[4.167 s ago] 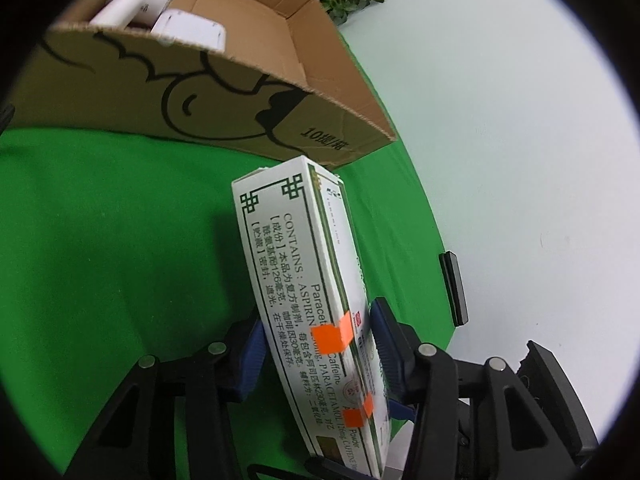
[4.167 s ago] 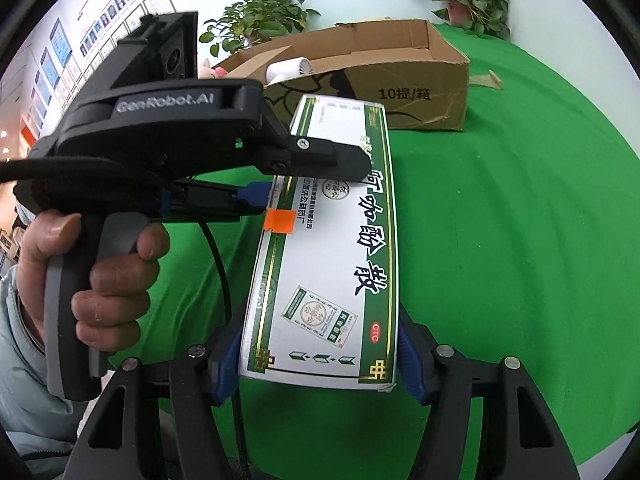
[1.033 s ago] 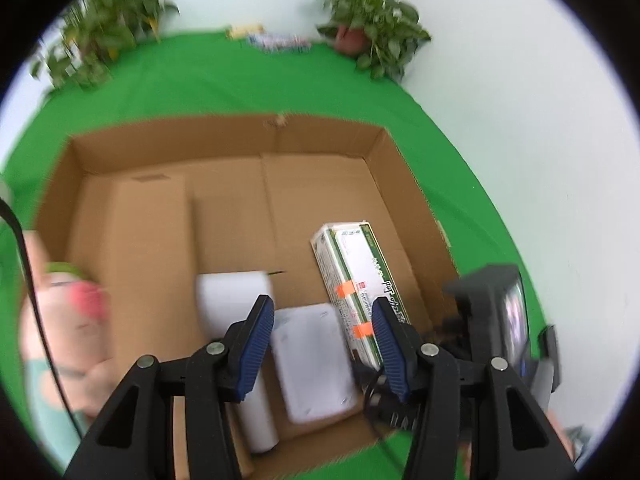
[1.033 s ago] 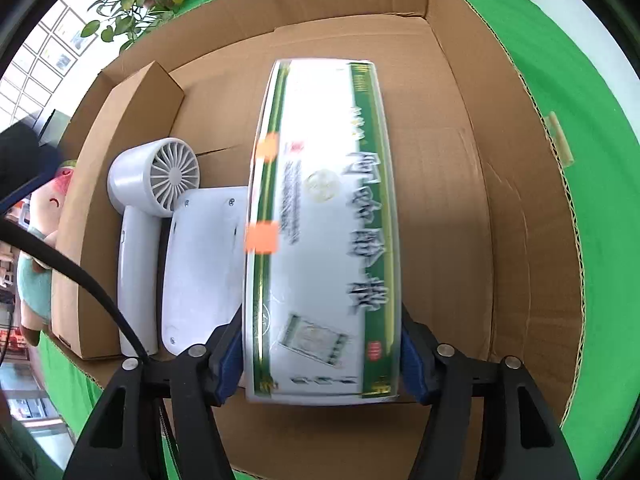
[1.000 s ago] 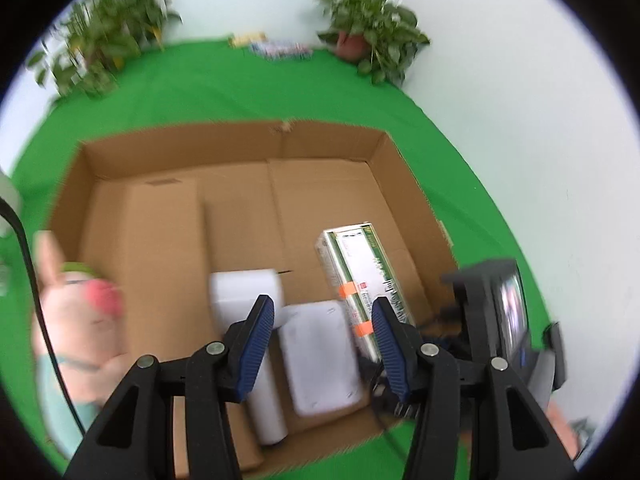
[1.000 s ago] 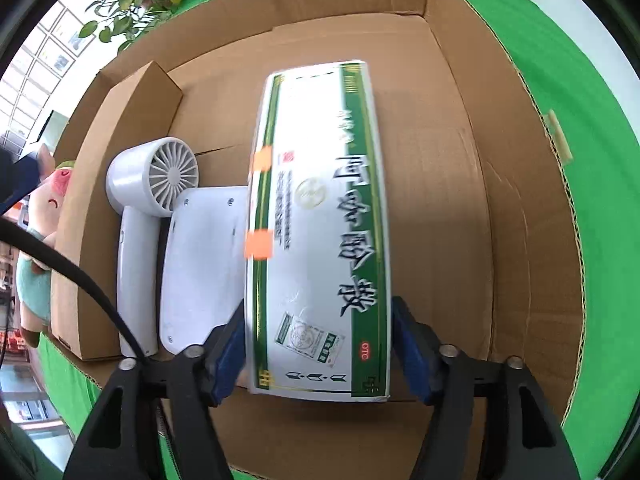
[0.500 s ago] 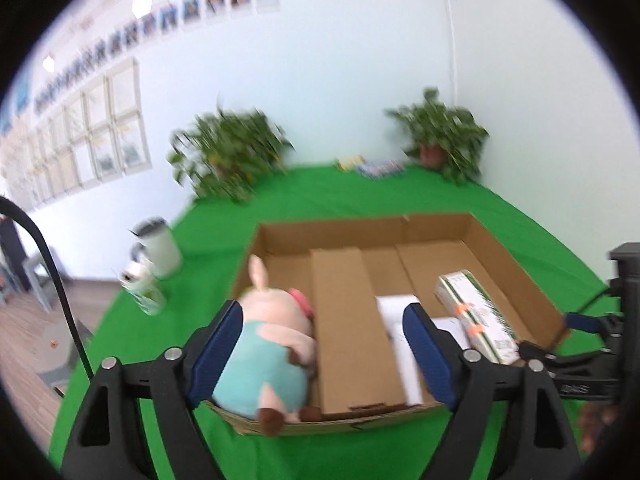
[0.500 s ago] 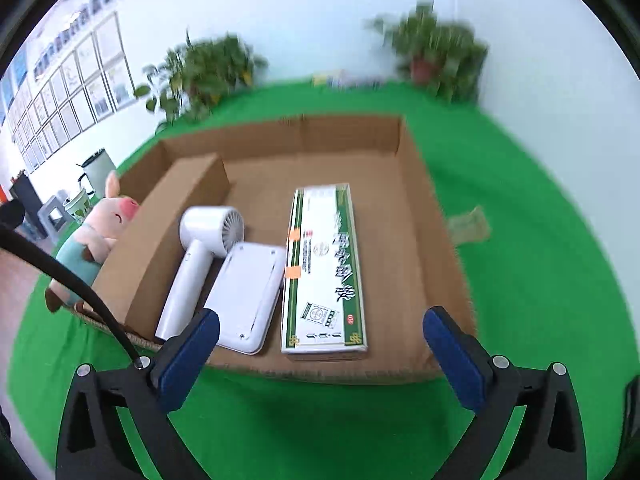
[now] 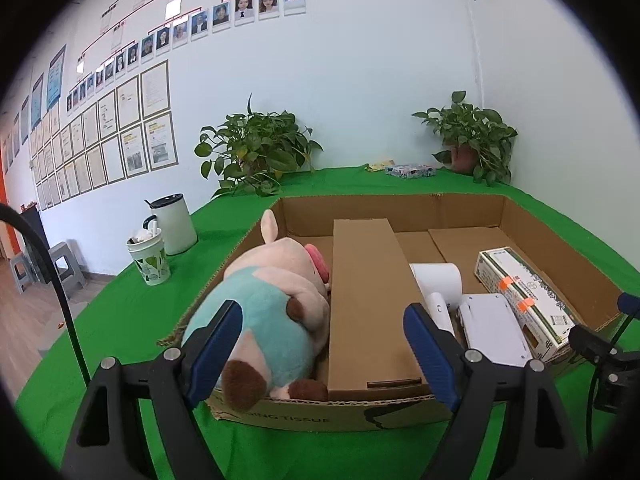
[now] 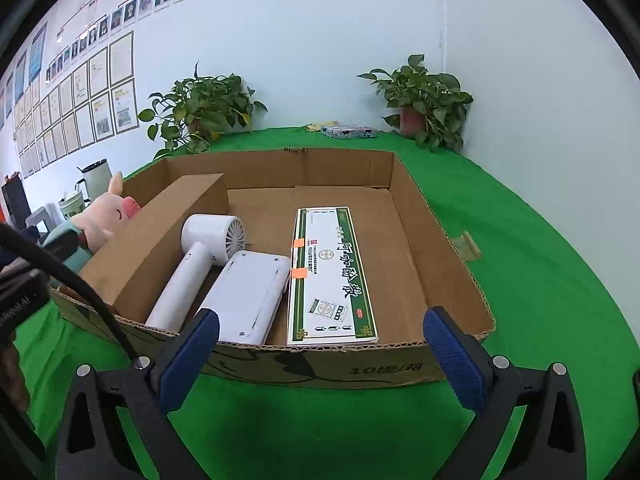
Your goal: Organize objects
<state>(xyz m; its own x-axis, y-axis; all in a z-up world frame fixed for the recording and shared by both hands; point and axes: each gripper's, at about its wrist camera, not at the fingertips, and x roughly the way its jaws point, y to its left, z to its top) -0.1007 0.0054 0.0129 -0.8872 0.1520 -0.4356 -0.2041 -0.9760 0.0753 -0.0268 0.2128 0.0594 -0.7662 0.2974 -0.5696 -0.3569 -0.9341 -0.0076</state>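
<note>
A shallow cardboard box point(image 10: 440, 236) point(image 9: 556, 240) stands on the green cloth. Flat on its floor lies the green-and-white medicine carton point(image 10: 332, 276) point(image 9: 524, 296), beside a white flat device point(image 10: 248, 292) point(image 9: 494, 328) and a white hair dryer point(image 10: 200, 260) point(image 9: 438, 284). A brown inner carton point(image 9: 368, 296) point(image 10: 160, 236) divides them from a plush pig point(image 9: 272, 304) point(image 10: 108, 212) at the box's left end. My right gripper point(image 10: 320, 360) hangs open in front of the box's near wall, nothing between its fingers. My left gripper point(image 9: 324, 348) is open too, in front of the pig's end.
Two potted plants point(image 9: 256, 152) point(image 9: 472, 136) stand at the back by the wall. A white kettle point(image 9: 172, 224) and a patterned cup point(image 9: 150, 256) sit left of the box. A flat patterned packet point(image 9: 410, 170) lies at the far edge. A tape scrap point(image 10: 466, 244) lies right of the box.
Both grippers let go of the medicine carton, opened wide and drew back out of the box. They tipped up from looking down into it. The carton stays flat on the box floor.
</note>
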